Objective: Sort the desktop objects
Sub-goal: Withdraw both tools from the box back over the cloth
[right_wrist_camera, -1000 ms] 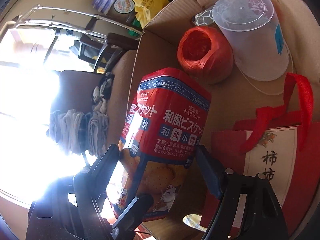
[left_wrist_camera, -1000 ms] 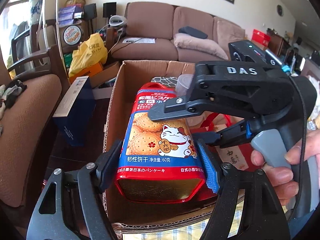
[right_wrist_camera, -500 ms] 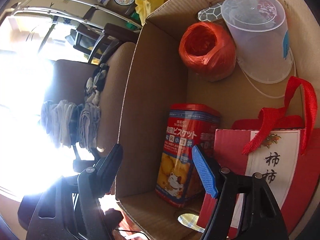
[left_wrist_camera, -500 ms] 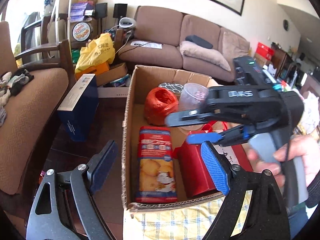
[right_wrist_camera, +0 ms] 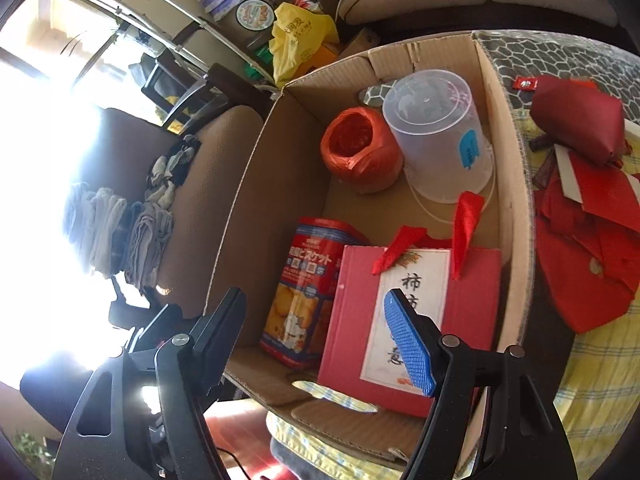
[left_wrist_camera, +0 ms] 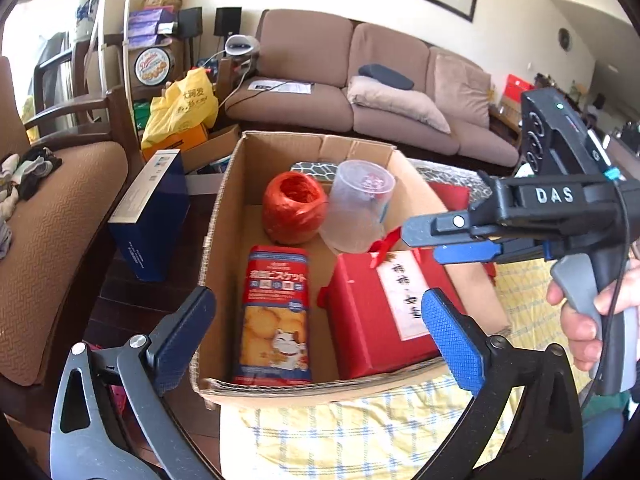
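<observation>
A red biscuit tin (left_wrist_camera: 276,316) stands in the cardboard box (left_wrist_camera: 224,216), near its front left corner; it also shows in the right wrist view (right_wrist_camera: 308,292). Beside it sit a red gift box (left_wrist_camera: 384,304), a ball of orange twine (left_wrist_camera: 292,208) and a clear plastic tub (left_wrist_camera: 356,208) turned upside down. My left gripper (left_wrist_camera: 320,332) is open and empty above the box's near edge. My right gripper (right_wrist_camera: 316,336) is open and empty over the box; it also shows from the side in the left wrist view (left_wrist_camera: 436,240).
The box rests on a yellow checked cloth (left_wrist_camera: 360,432). Red bags and envelopes (right_wrist_camera: 580,216) lie on the cloth right of the box. A brown chair (left_wrist_camera: 52,240) and a blue carton (left_wrist_camera: 152,216) stand to the left. A sofa (left_wrist_camera: 360,96) is behind.
The left gripper let go of the biscuit tin, which now stands in the box. Both grippers have pulled up and back from it and are open.
</observation>
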A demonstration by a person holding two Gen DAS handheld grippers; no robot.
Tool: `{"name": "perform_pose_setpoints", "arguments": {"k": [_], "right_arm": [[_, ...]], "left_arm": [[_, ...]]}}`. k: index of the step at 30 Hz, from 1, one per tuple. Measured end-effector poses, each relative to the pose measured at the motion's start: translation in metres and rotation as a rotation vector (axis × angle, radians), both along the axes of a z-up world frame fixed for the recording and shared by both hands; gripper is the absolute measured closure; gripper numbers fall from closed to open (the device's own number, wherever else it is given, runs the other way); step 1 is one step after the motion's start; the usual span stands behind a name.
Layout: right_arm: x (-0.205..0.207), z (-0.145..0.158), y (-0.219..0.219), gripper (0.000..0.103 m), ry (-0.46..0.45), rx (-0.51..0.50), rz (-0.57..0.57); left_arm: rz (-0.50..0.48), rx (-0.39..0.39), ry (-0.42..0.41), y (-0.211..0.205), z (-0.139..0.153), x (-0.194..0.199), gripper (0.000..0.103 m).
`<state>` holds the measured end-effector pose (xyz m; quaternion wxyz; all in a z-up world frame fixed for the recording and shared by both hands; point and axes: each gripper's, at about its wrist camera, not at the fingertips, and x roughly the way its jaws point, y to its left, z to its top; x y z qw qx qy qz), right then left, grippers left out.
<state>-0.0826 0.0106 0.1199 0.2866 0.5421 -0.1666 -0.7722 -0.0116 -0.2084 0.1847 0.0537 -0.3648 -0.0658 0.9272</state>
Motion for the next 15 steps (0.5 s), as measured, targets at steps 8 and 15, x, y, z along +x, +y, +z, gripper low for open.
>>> {"name": "perform_pose_setpoints", "arguments": {"k": [8,15], "right_arm": [[0.026,0.005,0.048,0.018,0.039,0.066,-0.039],[0.036,0.006,0.105,0.015,0.053,0.101,-0.104]], "left_arm": [[-0.059,-0.020,0.000,0.047,0.008,0.002,0.000],[-0.121,-0.041,-0.011,0.098,0.006,-0.003,0.000]]}}
